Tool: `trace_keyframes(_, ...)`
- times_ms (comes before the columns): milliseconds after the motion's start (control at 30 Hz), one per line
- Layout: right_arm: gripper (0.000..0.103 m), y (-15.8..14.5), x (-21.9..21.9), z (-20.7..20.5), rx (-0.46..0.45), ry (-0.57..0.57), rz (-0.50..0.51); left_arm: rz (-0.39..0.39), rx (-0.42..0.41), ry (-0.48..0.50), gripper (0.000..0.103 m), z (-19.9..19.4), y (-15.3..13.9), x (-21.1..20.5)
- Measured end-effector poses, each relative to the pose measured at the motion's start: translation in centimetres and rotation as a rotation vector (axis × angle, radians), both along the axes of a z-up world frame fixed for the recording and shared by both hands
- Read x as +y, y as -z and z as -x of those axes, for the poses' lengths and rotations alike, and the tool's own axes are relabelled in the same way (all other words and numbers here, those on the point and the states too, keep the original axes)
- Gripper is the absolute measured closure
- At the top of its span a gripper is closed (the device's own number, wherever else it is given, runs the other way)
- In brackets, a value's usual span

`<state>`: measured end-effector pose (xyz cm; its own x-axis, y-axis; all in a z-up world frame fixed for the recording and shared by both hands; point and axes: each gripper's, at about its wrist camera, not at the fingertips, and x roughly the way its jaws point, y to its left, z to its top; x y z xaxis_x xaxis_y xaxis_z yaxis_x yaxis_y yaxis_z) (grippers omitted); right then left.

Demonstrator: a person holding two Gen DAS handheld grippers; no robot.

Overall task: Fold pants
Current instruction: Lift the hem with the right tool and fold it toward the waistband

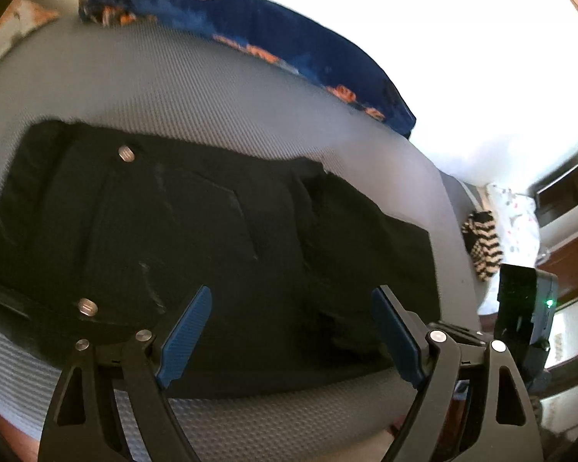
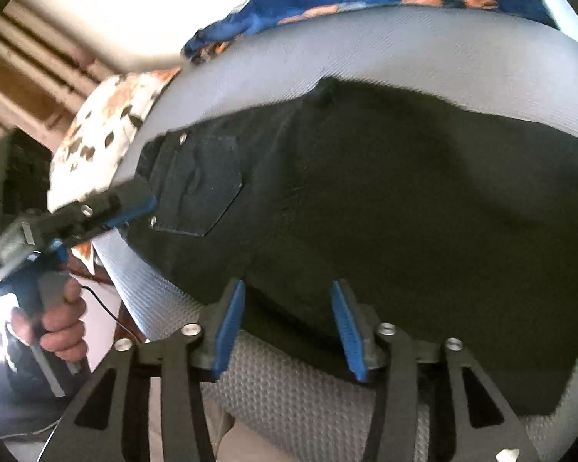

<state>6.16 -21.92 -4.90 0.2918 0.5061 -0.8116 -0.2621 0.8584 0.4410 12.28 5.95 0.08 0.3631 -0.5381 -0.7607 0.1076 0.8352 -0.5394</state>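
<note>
Black pants (image 1: pixel 219 254) lie folded and flat on a grey textured mat (image 1: pixel 219 88); a back pocket and metal buttons face up. My left gripper (image 1: pixel 289 300) is open and empty, its blue pads hovering over the near edge of the pants. In the right wrist view the pants (image 2: pixel 404 200) fill the middle, with the back pocket (image 2: pixel 200 188) at left. My right gripper (image 2: pixel 287 292) is open and empty above the near edge of the pants. The left gripper (image 2: pixel 135 202) shows at the waistband end, held by a hand.
A blue cloth with orange print (image 1: pixel 281 38) lies along the mat's far edge. A patterned pillow (image 2: pixel 104 131) sits beyond the waistband end. A black-and-white striped item (image 1: pixel 481 246) lies to the right off the mat. The right gripper's body (image 1: pixel 520 308) is at right.
</note>
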Motion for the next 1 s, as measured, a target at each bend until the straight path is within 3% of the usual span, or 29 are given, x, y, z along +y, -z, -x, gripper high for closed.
trace_keyframes(167,0.053,-0.9,-4.5,-0.1,-0.009,0.145,-0.035,0.058,0.114,0.043,0.025,-0.3,2.1,-2.0)
trace_keyframes(300,0.053,-0.8,-6.6,-0.2,0.001,0.223,-0.061,0.111,0.227,0.071,0.045,-0.7,4.1,-3.5)
trace_keyframes(400,0.053,-0.6,-7.6,-0.2,0.002,0.249,-0.074,0.117,0.282,0.065,0.046,-1.0,5.4,-4.1)
trace_keyframes(800,0.053,0.5,-9.2,-0.1,0.019,0.290,-0.110,0.128,0.291,0.087,0.046,-1.0,6.7,-6.9)
trace_keyframes(867,0.053,0.6,-9.3,0.0,0.023,0.298,-0.115,0.134,0.289,0.100,0.061,-0.8,6.8,-7.5)
trace_keyframes(900,0.053,0.7,-9.4,0.0,0.024,0.298,-0.113,0.145,0.310,0.109,0.084,-0.7,7.3,-7.8)
trace_keyframes(933,0.053,0.9,-9.4,0.0,0.026,0.299,-0.104,0.148,0.329,0.120,0.093,-0.7,7.8,-8.1)
trace_keyframes(1000,0.053,1.1,-9.5,0.1,0.034,0.304,-0.100,0.123,0.315,0.118,0.094,-0.4,7.9,-8.4)
